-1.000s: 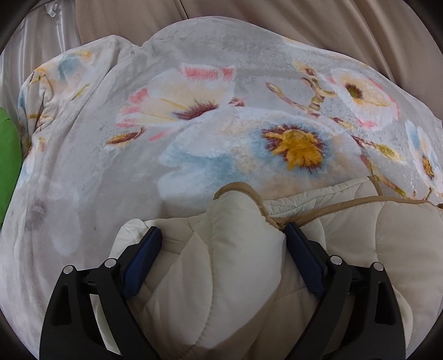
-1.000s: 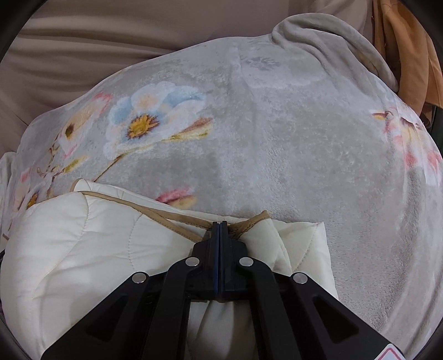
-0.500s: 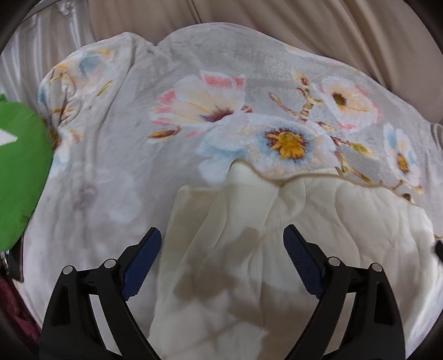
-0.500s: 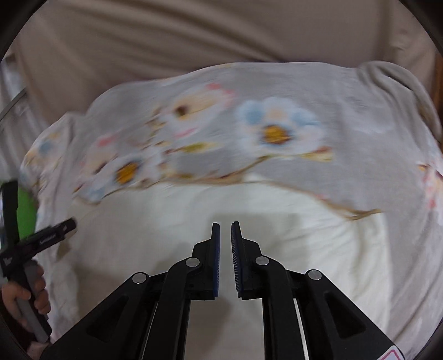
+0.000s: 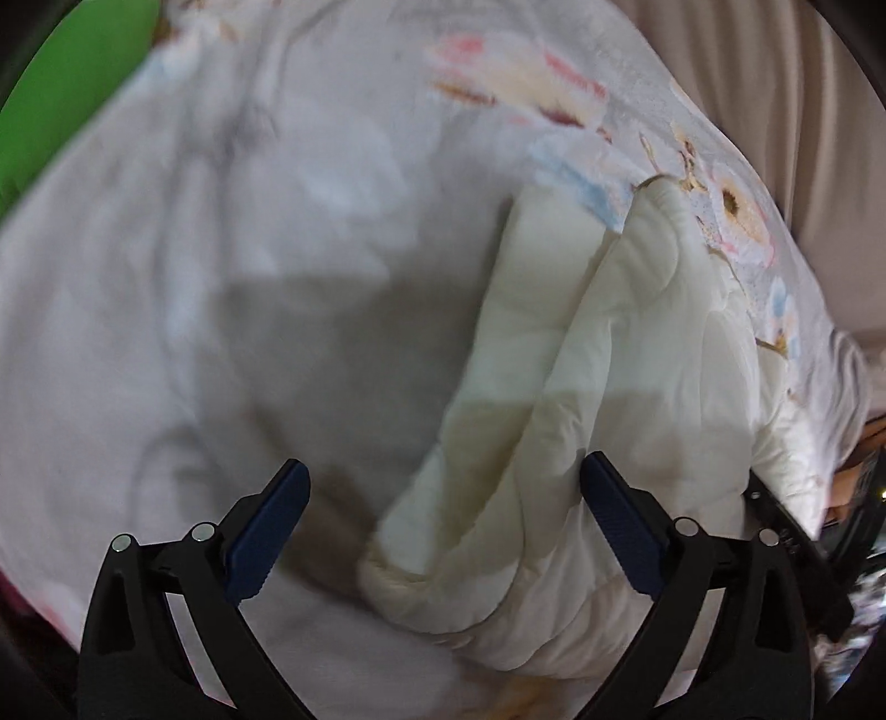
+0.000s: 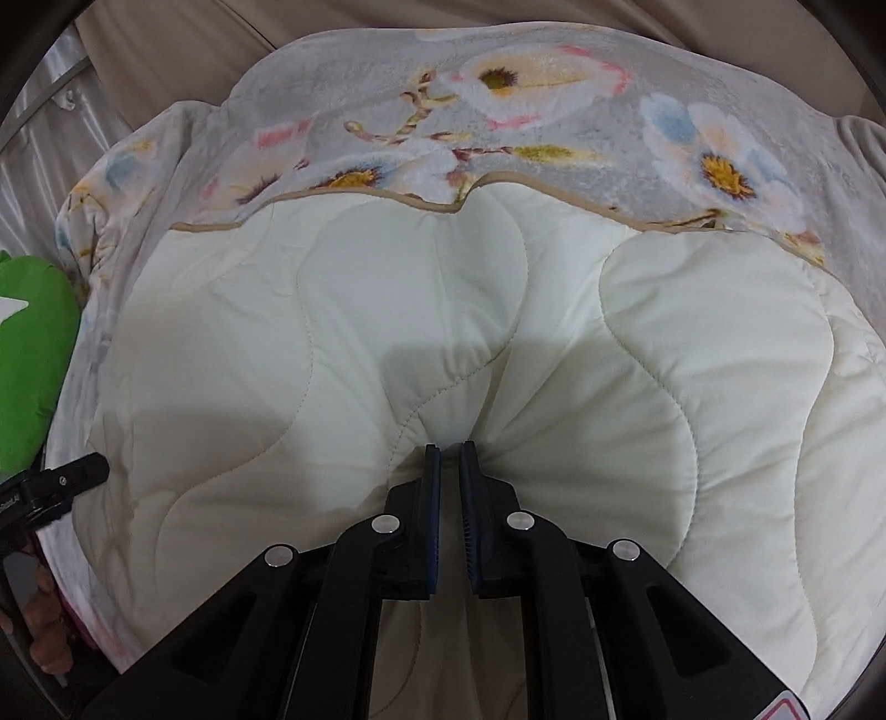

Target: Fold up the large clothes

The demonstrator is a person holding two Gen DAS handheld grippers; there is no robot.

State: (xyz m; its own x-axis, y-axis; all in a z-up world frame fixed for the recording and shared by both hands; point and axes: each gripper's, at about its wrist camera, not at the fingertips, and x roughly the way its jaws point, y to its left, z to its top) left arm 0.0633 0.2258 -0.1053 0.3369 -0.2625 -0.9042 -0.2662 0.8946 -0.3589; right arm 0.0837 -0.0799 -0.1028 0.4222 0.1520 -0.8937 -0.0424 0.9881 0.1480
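A cream quilted cover (image 6: 421,310) with a tan hem lies spread on a grey floral blanket (image 6: 387,72). My right gripper (image 6: 449,448) points down at its near middle. The jaws are closing, and the fabric puckers into a pinch between the pads. In the left wrist view the cover's folded left end (image 5: 609,360) lies under my left gripper (image 5: 443,468). Its jaws are opening wide; the fold sits between the fingers, but neither pad presses on it. The picture there is blurred. The left gripper's tip (image 6: 55,482) also shows at the left edge of the right wrist view.
A bright green cushion (image 6: 33,343) lies at the blanket's left edge, also seen as the green cushion (image 5: 66,83) at top left. Beige upholstery (image 6: 166,44) rises behind the blanket. A person's hand (image 6: 50,637) shows at bottom left.
The left gripper let go of the bunched cover and swung to its left end. The right gripper released the tan hem, opened slightly, drew back and pinched the cover's middle.
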